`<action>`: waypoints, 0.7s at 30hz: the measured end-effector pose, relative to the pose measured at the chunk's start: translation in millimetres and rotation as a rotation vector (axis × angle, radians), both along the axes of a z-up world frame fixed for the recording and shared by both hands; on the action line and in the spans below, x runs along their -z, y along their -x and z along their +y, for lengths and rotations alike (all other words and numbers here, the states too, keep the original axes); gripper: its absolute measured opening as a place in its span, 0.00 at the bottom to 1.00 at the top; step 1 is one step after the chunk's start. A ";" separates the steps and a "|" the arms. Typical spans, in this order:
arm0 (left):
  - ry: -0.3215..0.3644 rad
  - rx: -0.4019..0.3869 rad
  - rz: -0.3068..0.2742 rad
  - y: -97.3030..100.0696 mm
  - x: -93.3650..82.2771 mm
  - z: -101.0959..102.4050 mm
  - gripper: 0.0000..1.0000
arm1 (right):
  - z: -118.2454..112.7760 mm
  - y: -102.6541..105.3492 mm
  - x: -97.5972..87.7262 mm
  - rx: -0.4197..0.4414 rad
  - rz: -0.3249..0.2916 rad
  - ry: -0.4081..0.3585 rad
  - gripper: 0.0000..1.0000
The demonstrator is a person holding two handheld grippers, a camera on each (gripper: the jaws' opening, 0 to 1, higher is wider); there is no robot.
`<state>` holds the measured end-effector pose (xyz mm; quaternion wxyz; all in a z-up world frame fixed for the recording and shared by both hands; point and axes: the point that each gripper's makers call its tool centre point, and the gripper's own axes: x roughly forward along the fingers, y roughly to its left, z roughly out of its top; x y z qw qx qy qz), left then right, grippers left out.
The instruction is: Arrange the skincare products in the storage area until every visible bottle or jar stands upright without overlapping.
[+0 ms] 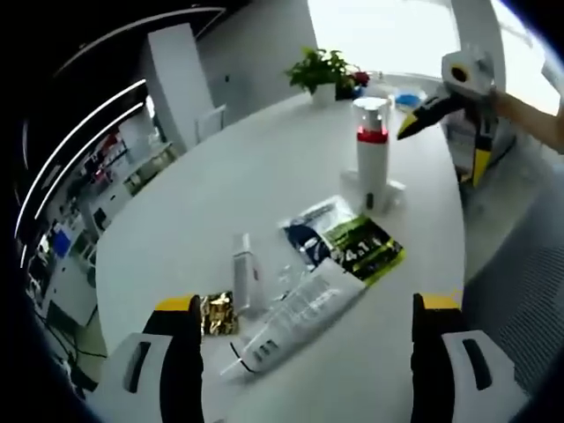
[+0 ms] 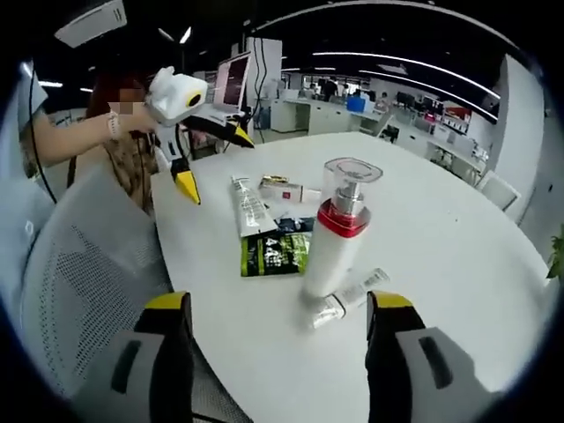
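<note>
Two grippers' fingers apart, white tube (image 1: 295, 319) lying between left fingers (image 1: 182, 352), perhaps untouched

An open-plan office: desks with monitors (image 2: 357, 103) (ceiling strip lights overhead), a mesh chair (image 2: 84, 291) nearby.

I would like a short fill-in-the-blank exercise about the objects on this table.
1. The pump bottle with the red band is standing ____.
2. The large white tube is ____ on the table.
3. The jaws of both tongs, left and right, are ____.

Missing words: upright; lying; open
</note>
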<state>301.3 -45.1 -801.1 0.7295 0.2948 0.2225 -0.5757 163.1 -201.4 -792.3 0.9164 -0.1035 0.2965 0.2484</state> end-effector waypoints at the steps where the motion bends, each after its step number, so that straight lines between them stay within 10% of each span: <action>1: -0.005 0.003 0.002 0.0 1.2 -0.2 0.97 | 0.6 0.4 -0.2 0.001 -0.001 -0.007 0.77; 21: -0.128 0.142 0.041 4.4 33.6 -6.7 0.83 | 8.1 3.3 7.9 0.019 0.033 -0.069 0.51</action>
